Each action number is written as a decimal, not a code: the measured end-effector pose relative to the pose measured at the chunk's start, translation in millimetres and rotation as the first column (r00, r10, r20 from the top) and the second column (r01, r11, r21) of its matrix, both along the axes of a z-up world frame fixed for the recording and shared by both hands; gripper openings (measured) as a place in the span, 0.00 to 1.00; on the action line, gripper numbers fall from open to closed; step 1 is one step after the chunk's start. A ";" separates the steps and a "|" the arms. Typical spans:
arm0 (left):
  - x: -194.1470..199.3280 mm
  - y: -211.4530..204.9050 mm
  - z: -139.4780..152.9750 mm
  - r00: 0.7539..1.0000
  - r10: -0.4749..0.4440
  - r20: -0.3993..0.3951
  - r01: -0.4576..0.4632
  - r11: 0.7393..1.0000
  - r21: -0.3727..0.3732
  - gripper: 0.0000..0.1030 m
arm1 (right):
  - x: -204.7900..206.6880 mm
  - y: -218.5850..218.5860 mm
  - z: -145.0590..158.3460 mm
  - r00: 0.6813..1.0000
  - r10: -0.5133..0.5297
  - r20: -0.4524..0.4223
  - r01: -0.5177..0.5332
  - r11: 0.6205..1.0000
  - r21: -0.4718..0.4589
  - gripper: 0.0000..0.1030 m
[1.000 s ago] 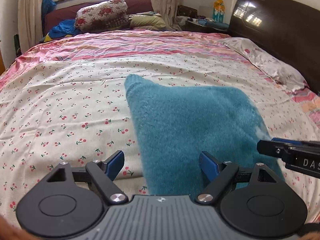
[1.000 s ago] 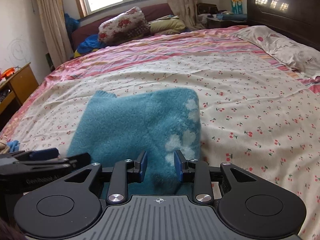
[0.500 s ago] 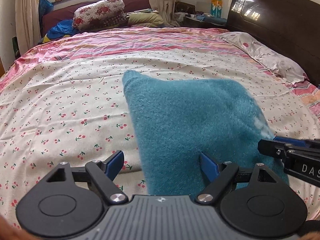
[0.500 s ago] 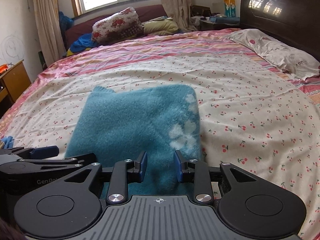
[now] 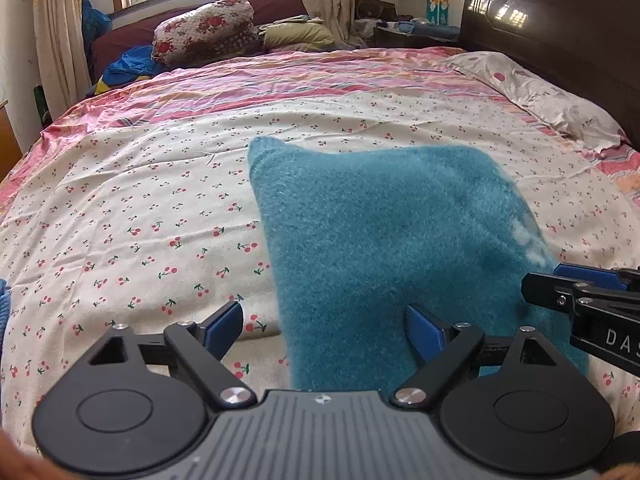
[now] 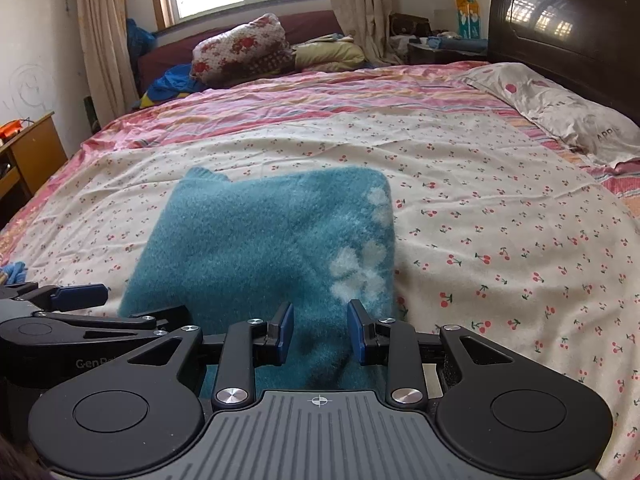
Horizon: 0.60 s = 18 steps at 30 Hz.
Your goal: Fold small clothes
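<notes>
A fuzzy teal garment (image 5: 380,232) lies folded on the cherry-print bedspread (image 5: 140,208), with white flowers (image 6: 360,268) along its right side. My left gripper (image 5: 322,312) stands wide and its jaws are opening; the garment's near left corner lies between them, and the pads do not touch it. In the right wrist view the left gripper (image 6: 80,296) shows at the lower left. My right gripper (image 6: 319,316) is shut on the garment's (image 6: 260,248) near right edge, with thick fabric filling the gap between its pads. Its fingers (image 5: 580,280) enter the left wrist view from the right.
A dark wooden headboard (image 6: 560,40) and a pale pillow (image 6: 560,120) are at the right. Rolled floral bedding (image 6: 240,48) is piled under the window at the far end. A wooden desk (image 6: 32,148) stands left of the bed. A blue cloth (image 6: 14,270) peeks in at the left edge.
Both views have tipped up slightly, so the garment sits a little higher in frame. The garment and both grippers keep their places.
</notes>
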<state>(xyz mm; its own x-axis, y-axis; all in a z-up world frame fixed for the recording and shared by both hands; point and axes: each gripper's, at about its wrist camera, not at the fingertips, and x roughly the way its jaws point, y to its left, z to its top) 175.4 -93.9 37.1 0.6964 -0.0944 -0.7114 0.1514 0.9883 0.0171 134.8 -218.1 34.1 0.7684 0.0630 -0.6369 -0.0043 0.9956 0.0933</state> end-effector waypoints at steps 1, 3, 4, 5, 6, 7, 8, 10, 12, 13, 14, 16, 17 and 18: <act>-1.9 -0.7 -0.2 1.000 -0.001 -0.001 0.001 1.000 0.003 0.90 | -1.0 -0.1 0.4 1.000 0.000 -0.001 0.000 1.000 -0.001 0.29; -6.2 -2.2 -1.2 1.000 -0.004 -0.006 0.004 1.000 0.008 0.90 | -3.2 -0.4 -0.1 1.000 0.000 -0.005 0.000 1.000 -0.001 0.29; -8.3 -2.7 -1.6 1.000 -0.005 -0.007 0.005 1.000 0.009 0.90 | -4.0 -0.7 -1.1 1.000 0.000 -0.008 0.000 1.000 0.000 0.29; -10.1 -3.2 -1.8 1.000 -0.005 -0.008 0.005 1.000 0.010 0.90 | -5.3 -1.0 -2.3 1.000 0.000 -0.012 0.000 1.000 0.002 0.29; -11.8 -3.6 -2.2 1.000 -0.006 -0.011 0.006 1.000 0.010 0.90 | -6.6 -1.1 -3.4 1.000 0.000 -0.015 0.000 1.000 0.003 0.29; -13.0 -4.4 -2.4 1.000 -0.006 -0.014 0.006 1.000 0.010 0.90 | -7.9 -1.4 -4.5 1.000 0.000 -0.018 0.000 1.000 0.005 0.29; -14.2 -4.8 -2.5 1.000 -0.005 -0.016 0.006 1.000 0.011 0.90 | -9.8 -2.0 -5.7 1.000 -0.001 -0.021 0.001 1.000 0.008 0.29; -17.1 -5.1 -2.2 1.000 -0.004 -0.020 0.004 1.000 0.009 0.90 | -13.3 -2.9 -7.0 1.000 -0.003 -0.025 0.003 1.000 0.017 0.29; -21.2 -5.6 -2.0 1.000 -0.008 -0.022 0.008 1.000 0.007 0.90 | -18.3 -2.7 -6.6 1.000 0.000 -0.024 0.000 1.000 0.023 0.29; -23.9 -5.4 -1.8 1.000 -0.010 -0.020 0.010 1.000 0.007 0.90 | -20.9 -1.7 -6.1 1.000 0.002 -0.022 -0.002 1.000 0.022 0.29; -26.6 -5.4 -1.8 1.000 -0.012 -0.018 0.012 1.000 0.009 0.90 | -23.8 -1.4 -5.9 1.000 0.005 -0.020 -0.004 1.000 0.022 0.29; -32.7 -3.4 -1.7 1.000 -0.015 -0.013 0.015 1.000 0.008 0.90 | -29.0 -0.5 -5.7 1.000 0.008 -0.015 -0.007 1.000 0.018 0.29; -35.7 -2.5 -2.3 1.000 -0.016 -0.012 0.016 1.000 0.007 0.90 | -32.5 0.2 -5.7 1.000 0.007 -0.013 -0.007 1.000 0.014 0.29; -38.6 -1.4 -2.8 1.000 -0.016 -0.012 0.016 1.000 0.005 0.90 | -35.2 0.7 -5.7 1.000 0.007 -0.011 -0.006 1.000 0.011 0.29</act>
